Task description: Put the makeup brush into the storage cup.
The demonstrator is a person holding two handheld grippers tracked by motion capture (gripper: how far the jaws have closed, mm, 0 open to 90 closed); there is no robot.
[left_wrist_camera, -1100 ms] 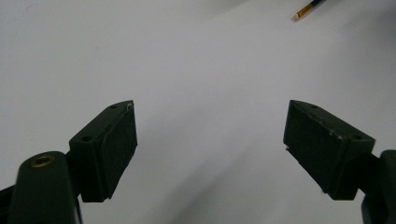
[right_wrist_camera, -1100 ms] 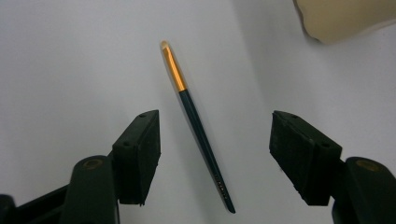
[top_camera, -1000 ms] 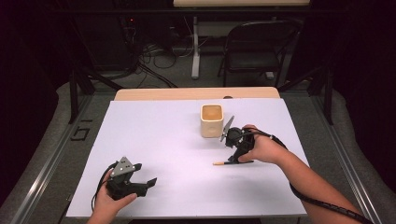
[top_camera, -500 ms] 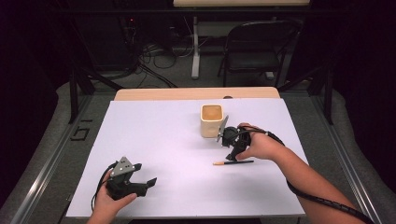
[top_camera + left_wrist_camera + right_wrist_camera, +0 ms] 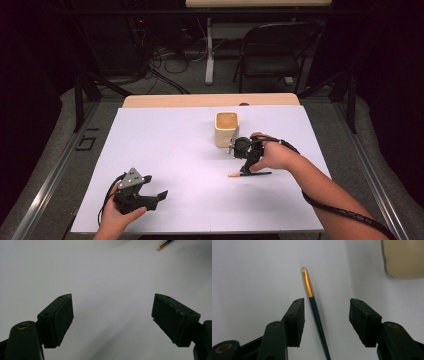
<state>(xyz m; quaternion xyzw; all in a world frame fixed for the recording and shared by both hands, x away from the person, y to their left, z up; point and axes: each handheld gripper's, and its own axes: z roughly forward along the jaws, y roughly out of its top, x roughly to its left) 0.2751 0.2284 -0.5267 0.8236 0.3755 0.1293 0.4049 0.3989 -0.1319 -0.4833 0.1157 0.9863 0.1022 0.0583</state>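
Toward the right edge of the white-covered table (image 5: 165,150), the high view shows my right gripper (image 5: 243,159) poised over a thin dark-handled paintbrush with a gold ferrule (image 5: 249,174), just in front of the square beige cup (image 5: 226,129). My left gripper (image 5: 150,196) rests released near the front edge.

In the left gripper view, its jaws gape over bare table.

In the right gripper view, the jaws have just been closing, the paintbrush (image 5: 313,305) between them, untouched. I judge this the grasp step; next I squeeze fully, then lift.
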